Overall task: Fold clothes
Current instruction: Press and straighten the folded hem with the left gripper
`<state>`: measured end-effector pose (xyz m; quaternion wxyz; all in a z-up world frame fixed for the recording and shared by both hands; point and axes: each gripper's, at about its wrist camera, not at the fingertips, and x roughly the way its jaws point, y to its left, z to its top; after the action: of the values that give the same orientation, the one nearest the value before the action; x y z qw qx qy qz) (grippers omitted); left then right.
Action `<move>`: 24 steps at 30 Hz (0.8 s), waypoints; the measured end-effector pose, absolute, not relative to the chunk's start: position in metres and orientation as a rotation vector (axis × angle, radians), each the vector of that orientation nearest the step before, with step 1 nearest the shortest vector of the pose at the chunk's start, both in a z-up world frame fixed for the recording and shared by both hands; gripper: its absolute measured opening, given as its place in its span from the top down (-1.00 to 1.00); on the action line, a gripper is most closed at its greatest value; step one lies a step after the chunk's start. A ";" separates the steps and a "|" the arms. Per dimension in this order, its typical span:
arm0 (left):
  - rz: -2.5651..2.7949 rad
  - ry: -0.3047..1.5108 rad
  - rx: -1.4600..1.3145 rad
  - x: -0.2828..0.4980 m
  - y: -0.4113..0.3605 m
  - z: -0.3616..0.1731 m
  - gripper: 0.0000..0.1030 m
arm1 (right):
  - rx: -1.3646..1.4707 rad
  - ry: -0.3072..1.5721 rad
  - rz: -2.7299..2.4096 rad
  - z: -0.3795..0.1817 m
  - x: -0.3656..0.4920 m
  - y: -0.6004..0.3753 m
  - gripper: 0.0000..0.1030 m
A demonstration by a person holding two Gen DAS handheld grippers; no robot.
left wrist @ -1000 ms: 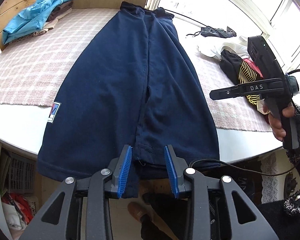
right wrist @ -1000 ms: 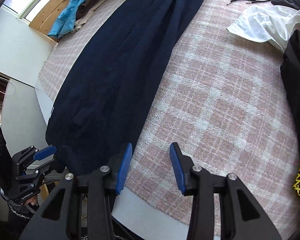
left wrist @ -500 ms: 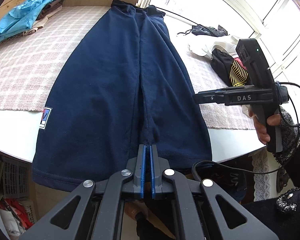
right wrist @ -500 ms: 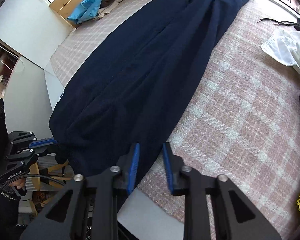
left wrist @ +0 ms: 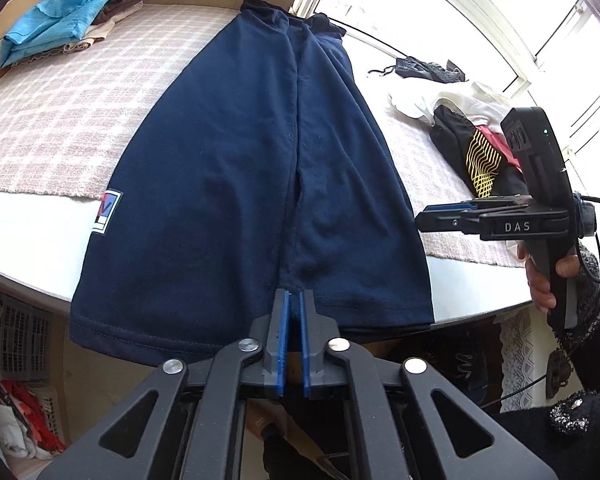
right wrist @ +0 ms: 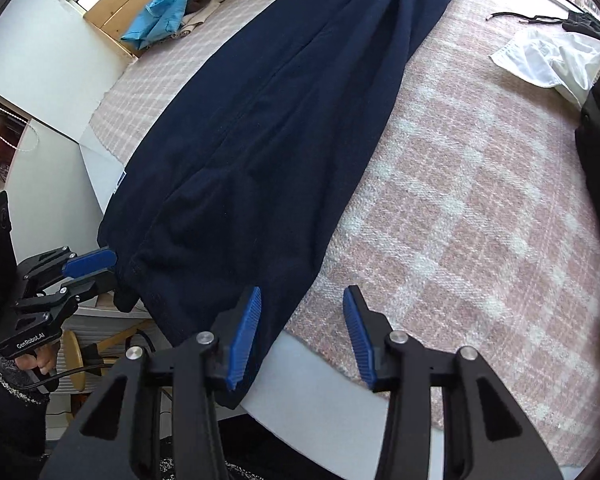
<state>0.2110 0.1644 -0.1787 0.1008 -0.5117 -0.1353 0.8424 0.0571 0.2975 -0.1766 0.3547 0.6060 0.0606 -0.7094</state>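
Both wrist cams look steeply down, sharing navy trousers (left wrist: 260,184)

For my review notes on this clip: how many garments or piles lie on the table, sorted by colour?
Navy: 1, the navy trousers
Blue on top: 1, the folded stack
White: 1, the white garment
Black with yellow print: 1, the black garment
Dark grey: 1, the small dark garment
Total: 5

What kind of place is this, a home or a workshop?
Most likely a room in a home. A checked cloth covers a table by a large window, folded clothes are stacked in the corner, and navy trousers lie spread out.
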 end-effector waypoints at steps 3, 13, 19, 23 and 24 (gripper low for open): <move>2.521 -0.251 -1.514 0.205 0.177 -0.176 0.28 | 1.541 0.214 -1.855 -0.175 0.063 0.291 0.17; 2.456 0.105 -1.597 0.189 0.216 -0.199 0.80 | 1.572 0.186 -1.793 -0.174 0.052 0.292 0.17; 2.423 -0.097 -1.517 0.194 0.197 -0.177 0.89 | 1.541 0.039 -1.938 -0.146 -0.057 0.315 0.17; 2.430 -0.186 -1.502 0.197 0.184 -0.167 0.89 | 1.552 -0.116 -2.020 -0.147 -0.149 0.312 0.17; 2.429 -0.206 -1.504 0.197 0.183 -0.166 0.89 | 1.564 -0.125 -2.027 -0.148 -0.165 0.309 0.17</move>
<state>0.1971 0.1833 -0.1661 0.1381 -0.5200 -0.0713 0.8399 -0.1651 0.3086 -0.1479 0.2853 0.5849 -0.0467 -0.7579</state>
